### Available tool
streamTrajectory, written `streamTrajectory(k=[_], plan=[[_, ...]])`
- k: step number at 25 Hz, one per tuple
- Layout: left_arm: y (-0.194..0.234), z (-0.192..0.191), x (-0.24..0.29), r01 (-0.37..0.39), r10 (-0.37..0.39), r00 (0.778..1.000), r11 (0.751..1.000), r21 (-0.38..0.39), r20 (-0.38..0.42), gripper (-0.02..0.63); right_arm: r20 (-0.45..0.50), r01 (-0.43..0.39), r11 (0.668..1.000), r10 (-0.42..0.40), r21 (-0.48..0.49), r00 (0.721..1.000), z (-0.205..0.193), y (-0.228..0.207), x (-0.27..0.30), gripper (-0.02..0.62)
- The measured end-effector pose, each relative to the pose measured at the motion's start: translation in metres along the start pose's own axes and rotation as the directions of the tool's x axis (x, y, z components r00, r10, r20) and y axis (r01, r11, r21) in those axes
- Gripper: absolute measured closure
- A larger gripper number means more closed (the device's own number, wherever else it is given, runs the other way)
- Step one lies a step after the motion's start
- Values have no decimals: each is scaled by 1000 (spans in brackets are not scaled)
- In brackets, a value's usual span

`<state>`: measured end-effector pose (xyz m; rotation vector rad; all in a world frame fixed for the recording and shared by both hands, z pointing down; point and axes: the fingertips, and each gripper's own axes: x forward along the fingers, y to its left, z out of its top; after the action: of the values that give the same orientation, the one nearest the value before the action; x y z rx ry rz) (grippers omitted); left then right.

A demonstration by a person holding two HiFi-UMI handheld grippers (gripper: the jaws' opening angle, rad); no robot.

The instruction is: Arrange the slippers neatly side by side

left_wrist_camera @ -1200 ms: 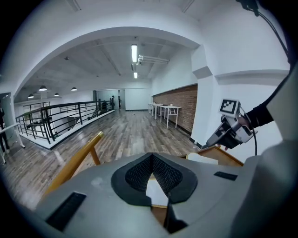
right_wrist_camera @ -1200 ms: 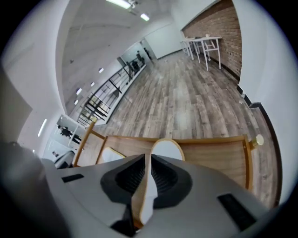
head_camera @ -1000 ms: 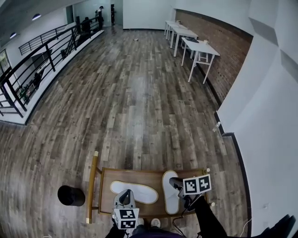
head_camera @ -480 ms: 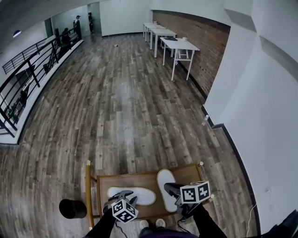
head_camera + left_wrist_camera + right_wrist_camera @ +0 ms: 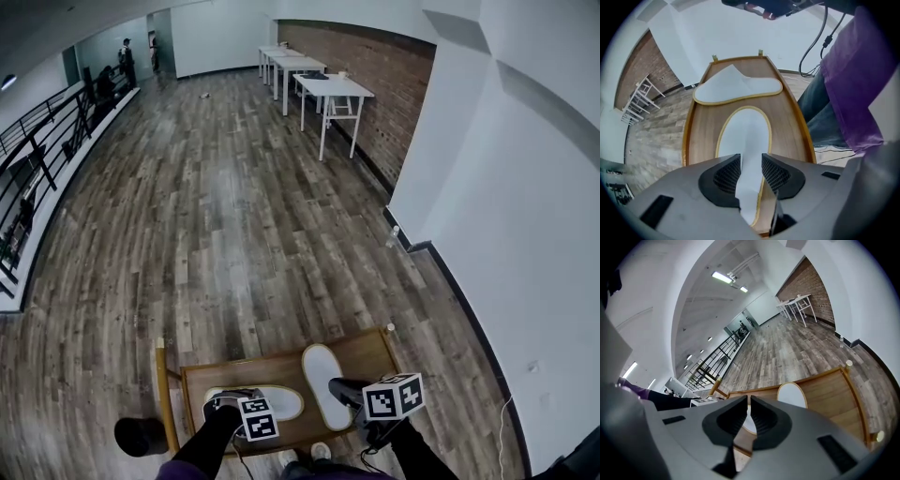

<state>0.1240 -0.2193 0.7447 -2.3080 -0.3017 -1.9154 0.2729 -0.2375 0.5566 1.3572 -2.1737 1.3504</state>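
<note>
Two flat white slippers with tan edging lie on a low wooden table [image 5: 234, 370]. One slipper [image 5: 274, 401] lies crosswise; the other slipper [image 5: 322, 378] points away from me, to its right. My left gripper [image 5: 228, 405] points steeply down over the crosswise slipper's left end. In the left gripper view that slipper [image 5: 745, 133] runs between the jaws of the left gripper [image 5: 751, 166], which have just been opening; the pads do not press it. The second slipper [image 5: 738, 86] lies across the far end. My right gripper [image 5: 749, 416] hangs near that slipper [image 5: 792, 393]; its jaws have just closed, holding nothing.
The table has raised rails with corner knobs [image 5: 389, 328]. A black round object [image 5: 141, 436] stands on the plank floor at its left. White tables [image 5: 323, 84] line the brick wall far off. A black railing [image 5: 37, 159] runs at the left, a white wall [image 5: 525, 234] at the right.
The left gripper has come down onto the crosswise slipper's left end, rolled over, and its jaws have opened. The right gripper has drawn slightly back and up from the other slipper.
</note>
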Motion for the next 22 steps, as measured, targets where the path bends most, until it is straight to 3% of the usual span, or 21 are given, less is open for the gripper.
streamTrajectory(k=[2,4,7,9,11,14,16,18,22], plan=[[1,-1,4,-9,10,1000,1000,30,-24,491,-4,7,1000,-7,1,1000,-2,-2,-1,575],[8,-3,8,-69,71,997,996,59,-40,491,-6,9,1000,-9,2,1000,-3,-2,0,575],[10,-4,12,-110,113,992,992,53,-48,492,-5,10,1000,-10,8,1000,-3,0,-1,575],[10,-5,12,-112,112,992,994,7,-49,495,-5,13,1000,-13,10,1000,-2,0,-1,575],[11,-5,10,-117,114,992,991,-57,-56,575,-3,15,1000,-15,10,1000,0,0,-1,575],[11,-3,6,-79,73,997,977,-200,-34,591,-3,19,1000,-19,10,1000,0,-1,2,575],[12,-1,1,-38,44,999,946,-321,8,592,-6,18,1000,-18,9,1000,0,1,3,575],[15,0,-6,4,23,998,895,-446,57,594,-9,17,1000,-17,6,1000,0,3,5,575],[21,0,-25,110,-1,987,737,-666,161,594,-6,12,1000,-12,5,1000,1,5,7,575]])
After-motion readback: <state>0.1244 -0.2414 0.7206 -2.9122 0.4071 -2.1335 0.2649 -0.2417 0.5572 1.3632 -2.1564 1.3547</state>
